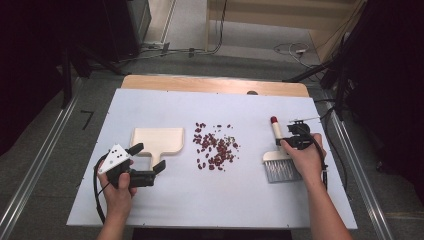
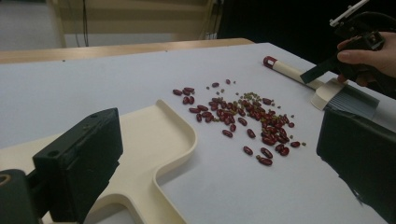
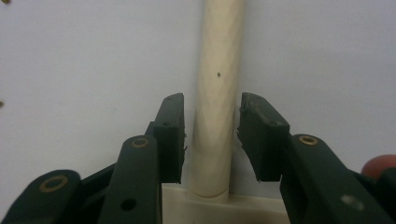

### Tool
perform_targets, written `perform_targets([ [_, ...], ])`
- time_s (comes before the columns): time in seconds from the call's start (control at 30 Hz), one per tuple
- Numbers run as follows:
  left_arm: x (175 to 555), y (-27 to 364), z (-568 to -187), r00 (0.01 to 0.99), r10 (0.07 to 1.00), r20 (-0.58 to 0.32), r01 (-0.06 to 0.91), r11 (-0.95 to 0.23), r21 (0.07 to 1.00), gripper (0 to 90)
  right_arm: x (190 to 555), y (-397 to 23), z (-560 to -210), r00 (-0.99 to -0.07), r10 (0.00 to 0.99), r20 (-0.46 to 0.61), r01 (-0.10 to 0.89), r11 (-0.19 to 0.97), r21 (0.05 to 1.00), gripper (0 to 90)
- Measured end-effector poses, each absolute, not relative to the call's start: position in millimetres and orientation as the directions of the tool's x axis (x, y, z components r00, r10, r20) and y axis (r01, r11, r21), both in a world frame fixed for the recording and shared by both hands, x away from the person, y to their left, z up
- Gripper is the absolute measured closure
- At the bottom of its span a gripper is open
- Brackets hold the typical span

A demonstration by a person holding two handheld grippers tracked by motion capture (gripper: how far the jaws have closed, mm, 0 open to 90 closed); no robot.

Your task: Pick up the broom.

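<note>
Cream brush (image 1: pixel 276 150), red-tipped handle, grey bristles, lying flat.

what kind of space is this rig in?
Probably a lab or data-collection room, not a home: a white board laid on a wooden table, metal floor rails on both sides, loose cables on a grey floor, dark equipment stands around.

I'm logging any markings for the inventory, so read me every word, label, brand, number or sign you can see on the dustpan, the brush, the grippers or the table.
None can be read.
Dustpan: plain cream, no print.
Brush: plain cream handle with a red tip, no label.
Left gripper: its grey plate bears only dark dots, no characters.
Right gripper: black fingers, bare.
Table: plain white sheet, no writing.
</note>
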State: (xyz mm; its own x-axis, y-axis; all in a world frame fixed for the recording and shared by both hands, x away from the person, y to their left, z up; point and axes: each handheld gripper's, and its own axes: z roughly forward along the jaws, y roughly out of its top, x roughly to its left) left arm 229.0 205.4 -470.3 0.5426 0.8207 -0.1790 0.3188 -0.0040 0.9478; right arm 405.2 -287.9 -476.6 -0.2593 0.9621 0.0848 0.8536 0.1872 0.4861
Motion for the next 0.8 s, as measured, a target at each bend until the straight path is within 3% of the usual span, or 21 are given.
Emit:
perform_targets([
  [0.27, 229.0, 203.6, -470.5, 0.543, 0.821, -0.179, 0.322, -0.007, 0.947, 1.1, 403.8, -273.6, -480.3, -0.239, 0.971, -0.011, 0.860, 0.217, 0.463, 59.5],
  [0.43, 230.3, 200.3, -470.1, 0.537, 0.825, -0.178, 0.330, -0.011, 0.944, 1.1, 403.1, -276.7, -481.7, -0.195, 0.981, 0.018, 0.859, 0.162, 0.486, 68.8],
  [0.8, 231.5, 196.7, -468.3, 0.534, 0.828, -0.171, 0.330, -0.018, 0.944, 1.2, 396.5, -285.4, -482.5, -0.215, 0.974, 0.067, 0.822, 0.143, 0.551, 69.5],
])
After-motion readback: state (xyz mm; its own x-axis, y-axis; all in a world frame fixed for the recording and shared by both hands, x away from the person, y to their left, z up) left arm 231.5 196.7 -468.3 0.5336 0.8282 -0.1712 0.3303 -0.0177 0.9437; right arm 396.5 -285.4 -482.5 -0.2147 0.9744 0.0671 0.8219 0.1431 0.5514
